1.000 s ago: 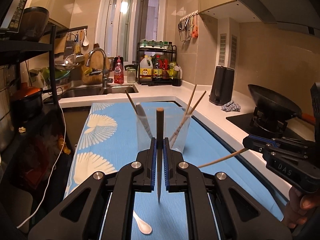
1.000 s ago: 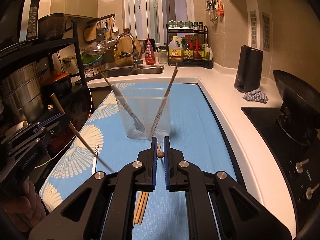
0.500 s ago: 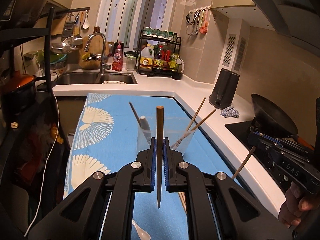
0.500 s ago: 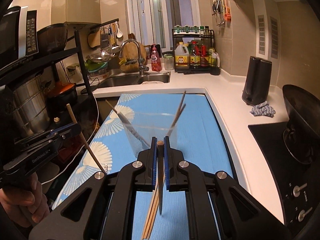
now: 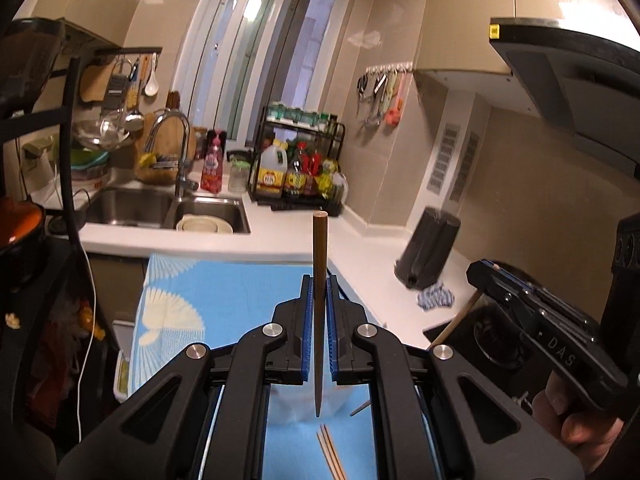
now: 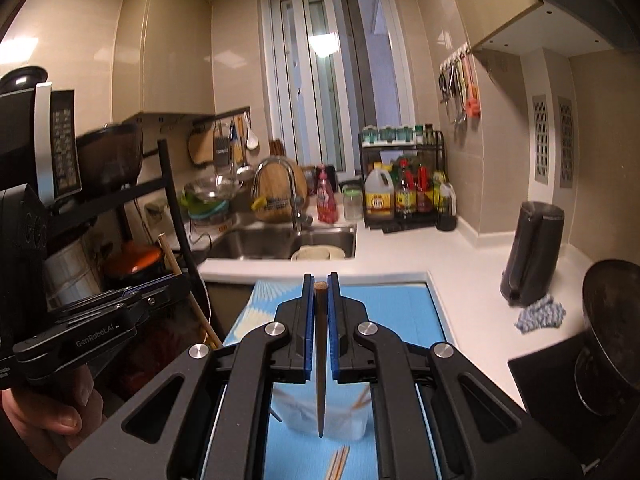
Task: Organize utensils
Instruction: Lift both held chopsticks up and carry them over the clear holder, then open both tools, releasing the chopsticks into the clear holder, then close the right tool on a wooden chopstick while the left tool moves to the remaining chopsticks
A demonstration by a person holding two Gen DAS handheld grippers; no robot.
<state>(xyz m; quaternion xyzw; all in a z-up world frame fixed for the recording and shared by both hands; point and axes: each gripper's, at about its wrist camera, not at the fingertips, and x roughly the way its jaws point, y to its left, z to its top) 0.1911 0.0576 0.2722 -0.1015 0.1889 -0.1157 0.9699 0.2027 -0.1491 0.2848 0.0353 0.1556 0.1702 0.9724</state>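
Note:
My left gripper (image 5: pixel 319 280) is shut on a dark brown chopstick (image 5: pixel 320 248) that stands upright between its blue pads, tip down. Below it a clear plastic cup (image 5: pixel 296 404) stands on the blue mat (image 5: pixel 224 292). My right gripper (image 6: pixel 320 280) is shut on a second brown chopstick (image 6: pixel 320 400), also upright, above the same cup (image 6: pixel 344 420), which holds a few chopsticks (image 6: pixel 362 400). Each gripper shows in the other's view: the right gripper (image 5: pixel 480 270) at the right, the left gripper (image 6: pixel 182 282) at the left. Loose chopsticks (image 6: pixel 338 462) lie on the mat near the cup.
A sink (image 6: pixel 280 242) with a bowl and a tap lies at the back. A bottle rack (image 6: pixel 404 196) stands beside it. A black kettle (image 6: pixel 532 252) and a cloth (image 6: pixel 540 318) sit on the white counter to the right, with a wok (image 6: pixel 612 328) on the hob. Black shelving (image 6: pixel 168 200) rises at the left.
Both grippers have risen with their chopsticks. The cup, first ahead of the jaws, now sits low in both views beneath them.

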